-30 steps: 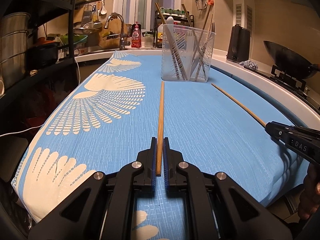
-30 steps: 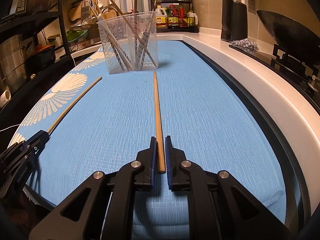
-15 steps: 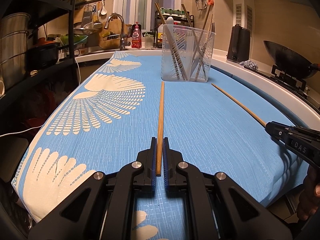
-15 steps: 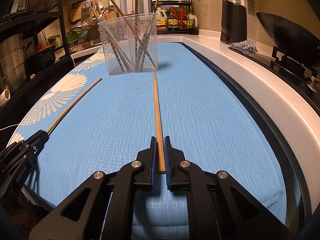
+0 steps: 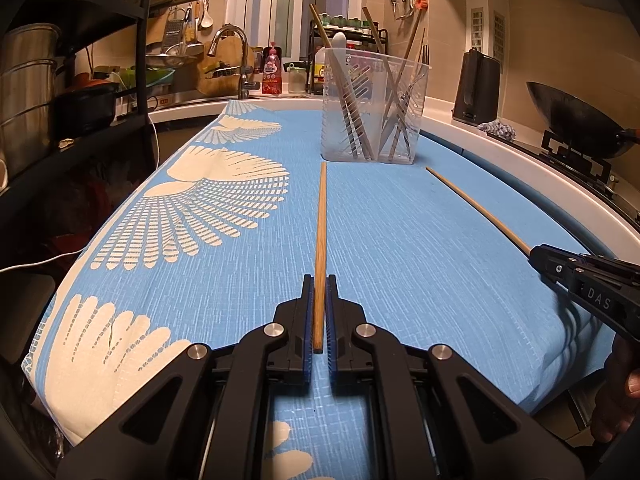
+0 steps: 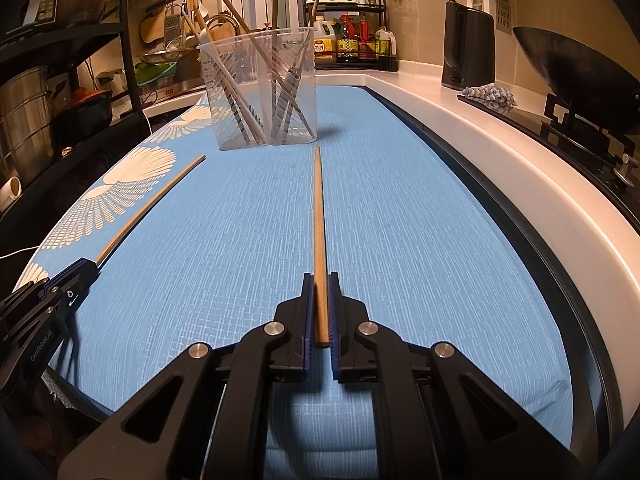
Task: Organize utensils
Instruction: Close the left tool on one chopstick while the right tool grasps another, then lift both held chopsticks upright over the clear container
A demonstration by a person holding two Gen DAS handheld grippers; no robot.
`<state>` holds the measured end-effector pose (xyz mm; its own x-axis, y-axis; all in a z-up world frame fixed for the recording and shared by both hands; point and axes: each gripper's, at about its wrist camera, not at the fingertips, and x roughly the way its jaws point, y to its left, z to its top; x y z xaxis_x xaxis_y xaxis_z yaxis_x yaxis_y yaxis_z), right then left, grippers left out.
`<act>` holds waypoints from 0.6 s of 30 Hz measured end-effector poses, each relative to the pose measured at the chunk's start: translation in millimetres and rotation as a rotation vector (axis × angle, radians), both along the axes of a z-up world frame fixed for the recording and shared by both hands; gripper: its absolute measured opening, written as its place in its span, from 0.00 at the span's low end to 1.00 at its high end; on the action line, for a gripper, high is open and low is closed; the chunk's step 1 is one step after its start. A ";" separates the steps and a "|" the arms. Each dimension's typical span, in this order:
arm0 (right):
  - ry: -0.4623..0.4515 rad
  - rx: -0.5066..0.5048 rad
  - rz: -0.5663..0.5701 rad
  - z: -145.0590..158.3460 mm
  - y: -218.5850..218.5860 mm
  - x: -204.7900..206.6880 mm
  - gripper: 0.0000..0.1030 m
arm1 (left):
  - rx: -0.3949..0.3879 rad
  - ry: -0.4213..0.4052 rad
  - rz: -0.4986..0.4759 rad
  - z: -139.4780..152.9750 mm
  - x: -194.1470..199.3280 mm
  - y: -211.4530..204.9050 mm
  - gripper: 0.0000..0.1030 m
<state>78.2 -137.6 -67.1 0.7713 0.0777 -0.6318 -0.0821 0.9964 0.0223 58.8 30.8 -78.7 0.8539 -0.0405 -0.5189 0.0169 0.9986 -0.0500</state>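
Note:
Two wooden chopsticks lie lengthwise on a blue cloth [image 5: 420,240] with white feather prints. My left gripper [image 5: 319,284] is shut on the near end of one chopstick [image 5: 321,216], whose far tip points at a clear plastic holder [image 5: 374,120] with several utensils in it. My right gripper [image 6: 319,280] is shut on the near end of the other chopstick [image 6: 318,208], which also points toward the holder [image 6: 260,92]. Each view shows the other gripper at its edge: the right gripper [image 5: 538,254] on its chopstick [image 5: 476,208], the left gripper [image 6: 90,268] on its chopstick [image 6: 152,204].
A white counter rim [image 6: 500,184] runs along the right, with a black kettle [image 6: 468,48], a rag [image 6: 488,94] and a wok [image 6: 576,76] on a stove. A dark rack with pots [image 5: 28,80] stands left. A sink tap [image 5: 236,60] is behind the cloth.
The right gripper's jaws have narrowed slightly onto the chopstick. Neither hand nor either chopstick has shifted.

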 end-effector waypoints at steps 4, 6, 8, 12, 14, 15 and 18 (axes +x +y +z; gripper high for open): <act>0.001 0.000 0.000 0.4 0.4 -0.4 0.07 | -0.001 0.002 -0.005 0.1 -1.3 -1.1 0.05; 0.003 0.001 0.000 0.4 0.2 -0.4 0.06 | -0.003 0.001 -0.007 1.0 -2.0 -1.0 0.05; 0.005 0.002 0.001 0.7 0.5 -1.5 0.06 | -0.006 0.000 -0.009 2.0 -3.3 -0.2 0.05; -0.003 -0.002 0.002 3.9 0.8 -4.0 0.06 | -0.011 -0.007 -0.014 5.9 -5.0 1.4 0.05; -0.006 0.000 0.001 5.5 0.6 -5.2 0.06 | -0.013 -0.015 -0.012 9.3 -5.2 2.9 0.05; -0.009 0.000 0.002 6.6 0.5 -5.9 0.06 | -0.015 -0.018 -0.010 11.0 -5.6 3.8 0.05; -0.018 -0.002 0.006 9.7 0.6 -8.0 0.06 | -0.019 -0.029 -0.010 16.4 -6.9 4.7 0.05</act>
